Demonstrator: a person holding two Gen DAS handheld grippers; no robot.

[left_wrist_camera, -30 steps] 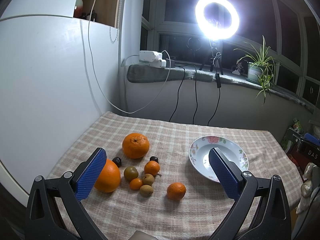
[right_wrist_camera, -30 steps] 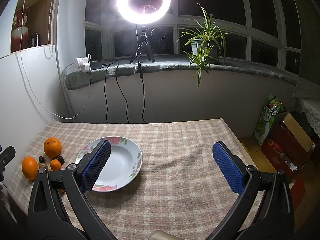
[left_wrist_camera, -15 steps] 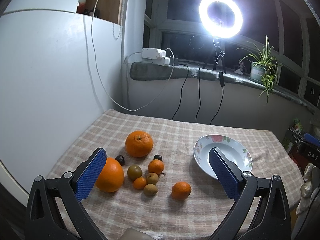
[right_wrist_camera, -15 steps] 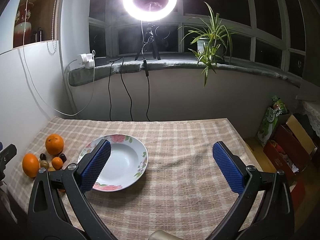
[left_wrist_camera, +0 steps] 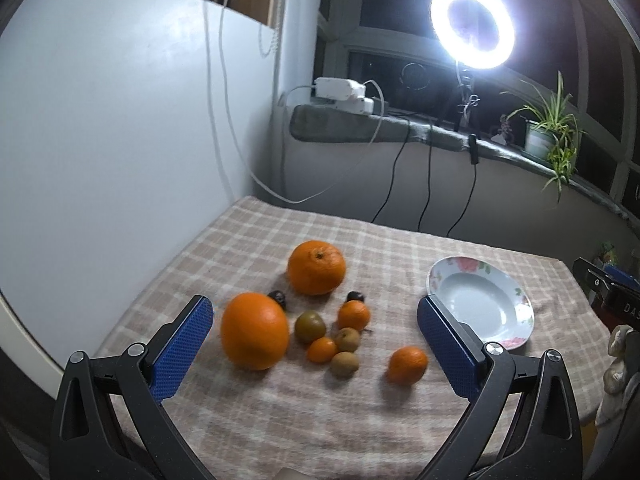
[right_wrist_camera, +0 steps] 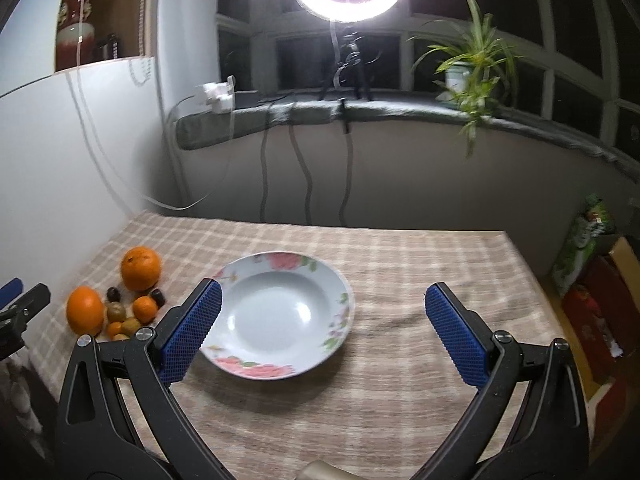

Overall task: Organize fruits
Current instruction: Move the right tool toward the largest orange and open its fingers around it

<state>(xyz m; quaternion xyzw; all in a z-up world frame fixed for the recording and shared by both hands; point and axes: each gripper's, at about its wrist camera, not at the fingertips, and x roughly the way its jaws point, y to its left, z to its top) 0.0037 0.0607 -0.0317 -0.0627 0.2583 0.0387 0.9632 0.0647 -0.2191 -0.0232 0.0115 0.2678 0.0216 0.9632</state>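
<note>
Fruit lies in a loose cluster on the checked tablecloth. A large orange [left_wrist_camera: 255,330] sits nearest my left gripper [left_wrist_camera: 316,328], which is open above the table's near side with nothing between its fingers. Behind it is a second large orange [left_wrist_camera: 317,267], then small mandarins [left_wrist_camera: 353,314] [left_wrist_camera: 407,365], brownish kiwis [left_wrist_camera: 344,363] and two dark fruits [left_wrist_camera: 277,298]. An empty floral plate [left_wrist_camera: 482,307] stands to the right. In the right wrist view the plate [right_wrist_camera: 280,312] lies just ahead of my open right gripper [right_wrist_camera: 322,322], with the fruit cluster [right_wrist_camera: 120,304] at far left.
A white wall panel [left_wrist_camera: 120,140] borders the table's left side. A window ledge [right_wrist_camera: 360,114] behind holds a ring light [left_wrist_camera: 472,26], power strip [left_wrist_camera: 344,92], hanging cables and a potted plant [right_wrist_camera: 468,72]. Boxes and bags [right_wrist_camera: 596,280] stand on the floor at the right.
Both grippers have moved to the left and closer to the table; the fruit and the plate appear larger and shifted right in the views. Both stay open.
</note>
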